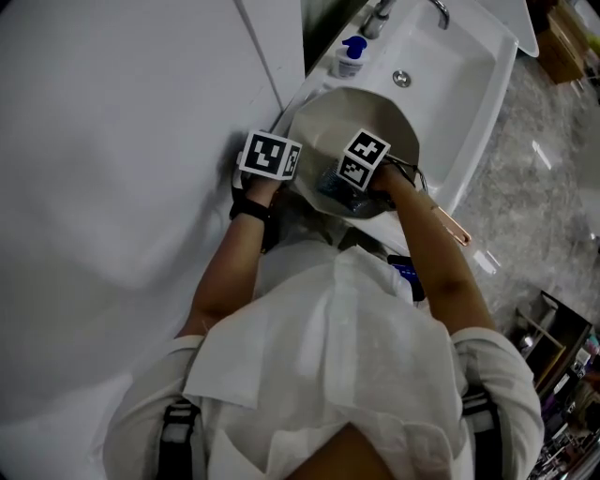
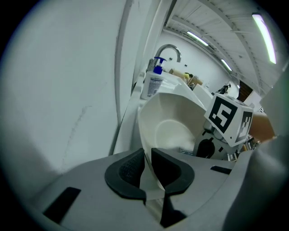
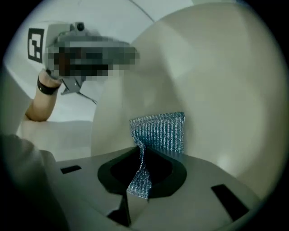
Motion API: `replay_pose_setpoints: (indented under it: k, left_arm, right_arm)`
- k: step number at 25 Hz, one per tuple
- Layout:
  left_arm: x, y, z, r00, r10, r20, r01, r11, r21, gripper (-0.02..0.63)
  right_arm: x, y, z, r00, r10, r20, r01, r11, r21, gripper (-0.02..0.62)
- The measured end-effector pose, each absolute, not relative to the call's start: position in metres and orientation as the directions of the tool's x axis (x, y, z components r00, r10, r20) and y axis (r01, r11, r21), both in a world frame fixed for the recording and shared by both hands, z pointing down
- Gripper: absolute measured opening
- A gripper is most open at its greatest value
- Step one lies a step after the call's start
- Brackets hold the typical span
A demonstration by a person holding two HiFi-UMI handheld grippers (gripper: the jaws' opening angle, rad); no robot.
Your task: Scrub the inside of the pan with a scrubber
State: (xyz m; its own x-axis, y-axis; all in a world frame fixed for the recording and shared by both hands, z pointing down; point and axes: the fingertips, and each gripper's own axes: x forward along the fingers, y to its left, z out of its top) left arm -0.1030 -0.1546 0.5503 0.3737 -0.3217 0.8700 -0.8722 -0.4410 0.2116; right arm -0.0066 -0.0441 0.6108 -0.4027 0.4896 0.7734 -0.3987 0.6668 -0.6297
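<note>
Pan [image 1: 328, 117] at the near end of the sink [image 1: 459, 66] — scrubber [image 3: 160, 133] inside; soap bottle [image 1: 350, 58] behind.

The wall [image 1: 122, 141] blocks your left; soap bottle [image 1: 349, 58] and faucet [image 1: 380, 19] crowd behind the pan [image 1: 352, 117]; the sink [image 1: 450, 75] basin lies open.

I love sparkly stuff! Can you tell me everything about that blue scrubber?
The scrubber is a thin, silvery-blue mesh cloth with fine ribbed lines, shiny like metal thread. Its lower end is pinched and creased between the fingers of the right gripper. Its upper end looks spread flat against the pale inside wall of the pan.
</note>
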Motion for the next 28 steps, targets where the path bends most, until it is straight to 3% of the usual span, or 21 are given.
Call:
replay_pose_setpoints:
  k: [4,9,14,18,20,23,26,28]
  left_arm:
    - [-0.103,-0.156,0.552,0.371,-0.323,0.870,-0.873,-0.440,0.209,0.057]
    - [-0.103,-0.156,0.549,0.369,-0.322,0.872,-0.873,-0.442,0.206,0.057]
    - [-0.102,-0.157,0.548,0.366,-0.328,0.871,-0.875,-0.441,0.201,0.057]
    - [-0.102,-0.158,0.549,0.367,-0.328,0.870,-0.875,-0.440,0.203,0.057]
    - [-0.102,-0.158,0.549,0.367,-0.329,0.870,-0.876,-0.438,0.204,0.057]
    - [-0.102,-0.159,0.550,0.369,-0.328,0.869,-0.876,-0.436,0.208,0.057]
    - [-0.103,-0.158,0.550,0.377,-0.326,0.867,-0.873,-0.438,0.215,0.057]
    - [-0.104,-0.158,0.550,0.379,-0.326,0.866,-0.872,-0.439,0.216,0.057]
  right_arm:
    - [0.061,-0.064,0.621,-0.112,0.482,0.869,-0.466,0.747,-0.475,0.041]
    - [0.086,-0.124,0.622,0.064,0.262,0.963,-0.503,0.842,-0.195,0.041]
    - [0.054,-0.183,0.617,-0.097,0.010,0.995,-0.543,0.838,-0.062,0.041]
    - [0.011,-0.190,0.612,-0.295,-0.082,0.952,-0.544,0.834,-0.096,0.041]
    - [-0.010,-0.177,0.609,-0.371,-0.059,0.927,-0.508,0.848,-0.149,0.041]
    - [-0.032,-0.131,0.610,-0.427,0.103,0.898,-0.409,0.864,-0.293,0.041]
    - [-0.017,-0.081,0.614,-0.320,0.296,0.900,-0.321,0.860,-0.397,0.041]
    - [0.007,-0.069,0.618,-0.223,0.352,0.909,-0.342,0.845,-0.411,0.041]
